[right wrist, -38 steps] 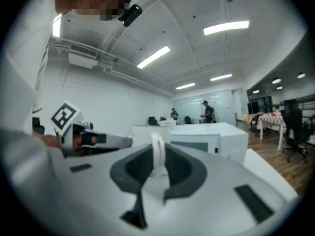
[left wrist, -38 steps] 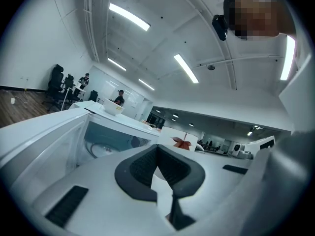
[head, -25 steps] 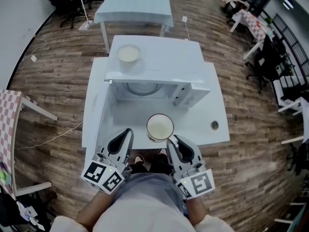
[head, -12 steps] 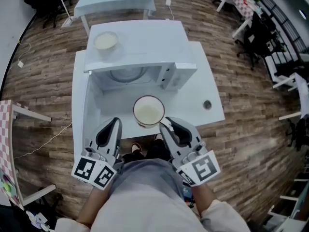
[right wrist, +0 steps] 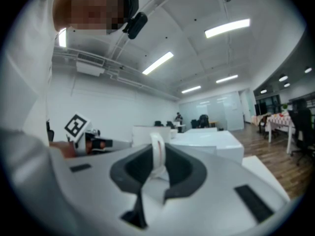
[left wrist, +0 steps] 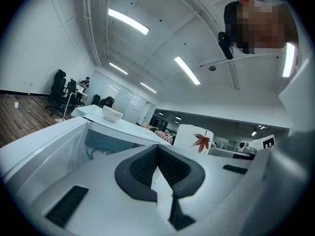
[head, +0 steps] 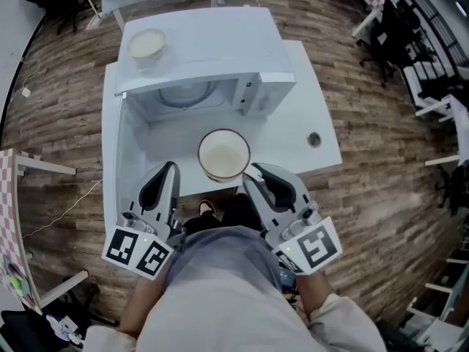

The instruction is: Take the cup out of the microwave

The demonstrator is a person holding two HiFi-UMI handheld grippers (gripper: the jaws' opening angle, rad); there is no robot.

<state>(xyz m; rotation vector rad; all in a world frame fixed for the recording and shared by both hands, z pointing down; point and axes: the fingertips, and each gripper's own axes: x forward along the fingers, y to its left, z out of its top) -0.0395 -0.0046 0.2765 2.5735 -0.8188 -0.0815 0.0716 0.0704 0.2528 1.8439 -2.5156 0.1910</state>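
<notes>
Two claws sit nearest you. Your left claw (head: 170, 169) is pinched together, empty. Your right claw (head: 248, 173) clamps the handle of the one cup (head: 223, 155), just outside the one open microwave (head: 220, 50). One bowl (head: 146, 44) rests on top of it.

At your eleven o'clock sits a round cream ceramic bowl (head: 146, 45). At two o'clock, a small round grey fitting (head: 314, 139) is set in the white rectangular table (head: 326, 163). Brown wood-plank floor (head: 381, 218) surrounds you. Black office chairs (head: 385, 46) stand at one o'clock, and a red-and-white checked cloth (head: 9, 196) lies at nine.
</notes>
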